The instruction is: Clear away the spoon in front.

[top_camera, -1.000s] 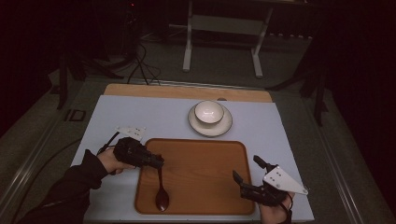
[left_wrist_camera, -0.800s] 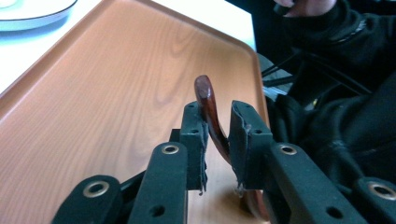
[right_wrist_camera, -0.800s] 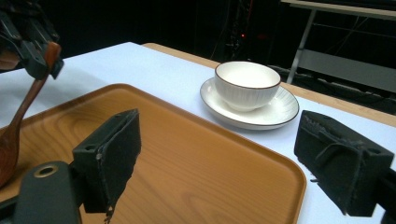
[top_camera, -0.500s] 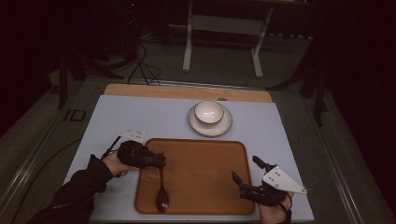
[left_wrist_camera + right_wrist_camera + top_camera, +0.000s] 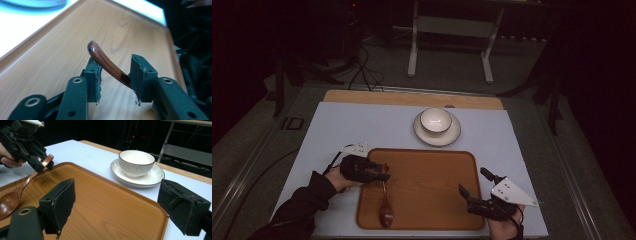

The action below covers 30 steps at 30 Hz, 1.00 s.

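Your left gripper (image 5: pixel 382 175) straddles the wooden spoon's (image 5: pixel 385 207) handle, jaws parted around it, on the wooden tray (image 5: pixel 432 165). Your right gripper (image 5: pixel 474 182) hovers wide open near the tray's right edge.

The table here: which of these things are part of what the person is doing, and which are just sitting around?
In use, it seems:
wooden spoon, handle between the left gripper jaws
wooden tray under it

Untouched for now:
white bowl
saucer beneath it
right gripper, open, holding nothing
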Available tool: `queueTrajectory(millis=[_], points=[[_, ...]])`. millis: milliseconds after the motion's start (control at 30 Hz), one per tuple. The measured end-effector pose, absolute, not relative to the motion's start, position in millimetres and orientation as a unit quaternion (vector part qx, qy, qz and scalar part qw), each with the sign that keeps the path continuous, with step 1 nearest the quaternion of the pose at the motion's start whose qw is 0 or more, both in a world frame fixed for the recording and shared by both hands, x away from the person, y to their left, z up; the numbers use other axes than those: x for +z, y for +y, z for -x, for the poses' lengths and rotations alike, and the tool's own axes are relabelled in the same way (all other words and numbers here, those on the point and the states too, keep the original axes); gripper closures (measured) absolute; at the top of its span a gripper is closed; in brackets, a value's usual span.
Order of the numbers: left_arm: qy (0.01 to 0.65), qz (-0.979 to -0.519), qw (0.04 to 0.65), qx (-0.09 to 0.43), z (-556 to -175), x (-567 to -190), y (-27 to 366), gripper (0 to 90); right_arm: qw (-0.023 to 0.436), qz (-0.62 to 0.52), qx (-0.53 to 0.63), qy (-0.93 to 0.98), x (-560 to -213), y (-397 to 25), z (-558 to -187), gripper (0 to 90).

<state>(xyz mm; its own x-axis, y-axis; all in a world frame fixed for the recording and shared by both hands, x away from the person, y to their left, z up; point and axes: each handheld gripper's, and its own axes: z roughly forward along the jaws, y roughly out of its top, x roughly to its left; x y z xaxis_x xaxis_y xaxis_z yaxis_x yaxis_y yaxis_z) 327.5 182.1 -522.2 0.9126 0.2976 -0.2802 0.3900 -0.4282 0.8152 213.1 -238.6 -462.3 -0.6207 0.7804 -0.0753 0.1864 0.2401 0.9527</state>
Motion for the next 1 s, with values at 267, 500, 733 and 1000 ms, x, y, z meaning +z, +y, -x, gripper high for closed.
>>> queueTrajectory(millis=[267,500,733,1000], points=[[0.224,-0.850,0.476,-0.024,-328.1,-530.1,177.6,53.2,0.281,-0.328,0.519,0.738,-462.9,-237.6,-213.3,14.7],[0.256,-0.856,0.450,-0.006,-330.8,-538.2,175.3,48.3,0.278,-0.327,0.519,0.740,-463.3,-237.3,-213.6,14.8],[0.290,-0.853,0.434,0.012,-332.3,-543.3,173.8,45.9,0.271,-0.326,0.519,0.743,-464.2,-236.9,-214.6,14.9],[0.313,-0.833,0.454,0.047,-331.0,-536.1,176.0,48.4,0.268,-0.325,0.518,0.744,-464.2,-236.6,-214.5,14.9]])
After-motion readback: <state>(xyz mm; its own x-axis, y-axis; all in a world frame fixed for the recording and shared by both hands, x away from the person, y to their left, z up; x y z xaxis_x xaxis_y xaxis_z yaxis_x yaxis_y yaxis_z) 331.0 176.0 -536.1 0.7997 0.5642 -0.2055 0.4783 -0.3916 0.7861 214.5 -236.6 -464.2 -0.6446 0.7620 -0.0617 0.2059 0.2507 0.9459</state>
